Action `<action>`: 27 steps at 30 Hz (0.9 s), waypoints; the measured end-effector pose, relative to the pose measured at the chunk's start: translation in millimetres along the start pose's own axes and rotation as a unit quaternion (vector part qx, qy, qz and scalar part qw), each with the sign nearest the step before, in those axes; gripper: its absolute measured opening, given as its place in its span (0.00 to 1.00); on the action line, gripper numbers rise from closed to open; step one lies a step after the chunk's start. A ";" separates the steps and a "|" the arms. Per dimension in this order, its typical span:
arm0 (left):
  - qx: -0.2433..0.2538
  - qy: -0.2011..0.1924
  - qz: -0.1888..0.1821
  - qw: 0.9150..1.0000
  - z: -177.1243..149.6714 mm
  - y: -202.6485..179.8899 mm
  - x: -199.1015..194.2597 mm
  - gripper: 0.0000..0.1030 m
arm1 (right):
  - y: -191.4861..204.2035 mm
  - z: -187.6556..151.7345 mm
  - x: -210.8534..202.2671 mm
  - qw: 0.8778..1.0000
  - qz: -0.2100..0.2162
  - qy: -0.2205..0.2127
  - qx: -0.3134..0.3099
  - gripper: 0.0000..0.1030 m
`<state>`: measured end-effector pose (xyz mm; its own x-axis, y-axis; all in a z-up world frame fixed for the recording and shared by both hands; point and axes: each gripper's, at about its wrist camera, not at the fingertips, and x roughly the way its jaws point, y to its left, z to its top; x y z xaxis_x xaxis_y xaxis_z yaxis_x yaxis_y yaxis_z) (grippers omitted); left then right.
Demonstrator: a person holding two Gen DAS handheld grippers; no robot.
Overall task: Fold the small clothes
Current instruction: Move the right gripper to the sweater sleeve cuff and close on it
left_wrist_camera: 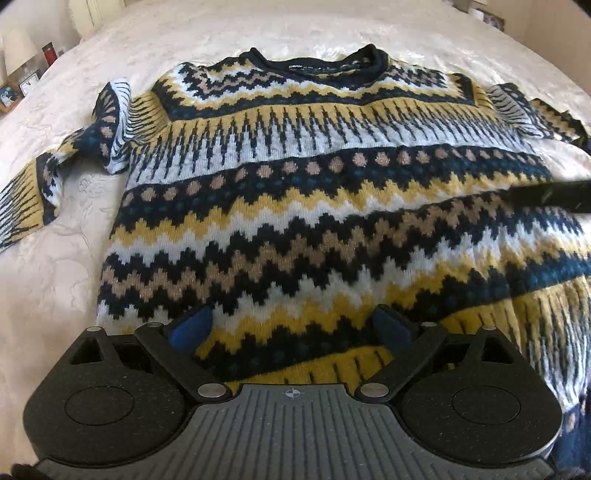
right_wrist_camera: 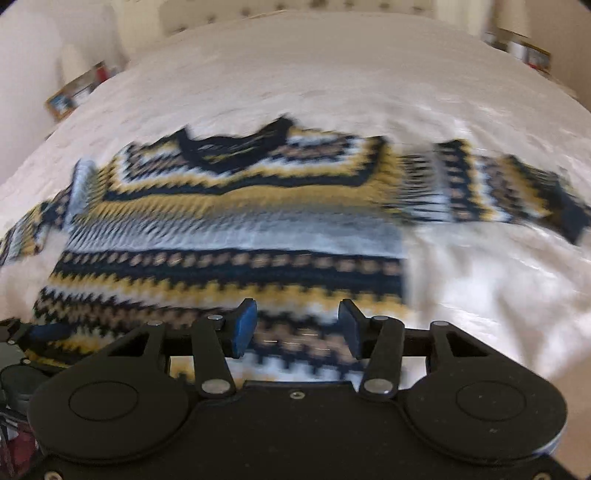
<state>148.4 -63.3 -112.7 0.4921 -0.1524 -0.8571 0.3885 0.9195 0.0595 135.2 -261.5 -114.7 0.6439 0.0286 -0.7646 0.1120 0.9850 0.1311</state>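
A knitted sweater point(left_wrist_camera: 295, 177) with navy, yellow, white and tan zigzag bands lies spread on a cream bedspread point(left_wrist_camera: 55, 288), collar away from me, sleeves out to both sides. My left gripper point(left_wrist_camera: 291, 325) is open over the lower body of the sweater, its blue pads point(left_wrist_camera: 192, 328) apart with fabric between them. In the blurred right wrist view the sweater point(right_wrist_camera: 229, 229) lies flat, its right sleeve point(right_wrist_camera: 509, 192) stretched out. My right gripper point(right_wrist_camera: 297, 325) is open above the sweater's lower right part.
The bed point(right_wrist_camera: 480, 295) fills both views. A bedside table with small items point(left_wrist_camera: 22, 88) stands at the far left. More small items point(right_wrist_camera: 524, 51) stand at the far right. A padded headboard point(right_wrist_camera: 295, 7) is at the back.
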 end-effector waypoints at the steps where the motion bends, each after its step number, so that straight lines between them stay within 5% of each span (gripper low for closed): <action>1: -0.001 -0.002 0.000 1.000 -0.4 0.5 -0.2 0.93 | 4.6 -3.6 7.4 1.000 -0.001 0.009 -0.005 0.55; 4: -0.005 -0.012 0.001 1.000 -1.8 1.0 2.6 0.94 | 14.8 -22.9 28.3 0.998 -0.020 0.054 -0.037 0.55; 8: -0.012 -0.036 0.000 0.999 -9.2 1.0 3.6 1.00 | 20.8 -41.2 18.7 0.994 -0.032 0.043 -0.100 0.61; 13: -0.015 -0.052 -0.003 0.999 -13.1 2.1 3.1 1.00 | -2.0 -31.1 1.2 0.997 -0.015 0.040 -0.060 0.58; 20: -0.015 -0.058 0.003 0.998 -15.6 -0.2 3.1 1.00 | -70.5 -3.0 -20.5 0.984 -0.160 -0.038 -0.070 0.65; 27: -0.014 -0.062 0.003 0.998 -16.4 0.2 2.6 1.00 | -165.8 40.6 -21.5 0.964 -0.250 -0.091 -0.032 0.64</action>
<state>136.9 -57.6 -123.3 0.5879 -0.1882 -0.7868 0.3634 0.9304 0.0490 133.6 -432.4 -94.4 0.6440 -0.4759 -0.5990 0.3989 0.8770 -0.2679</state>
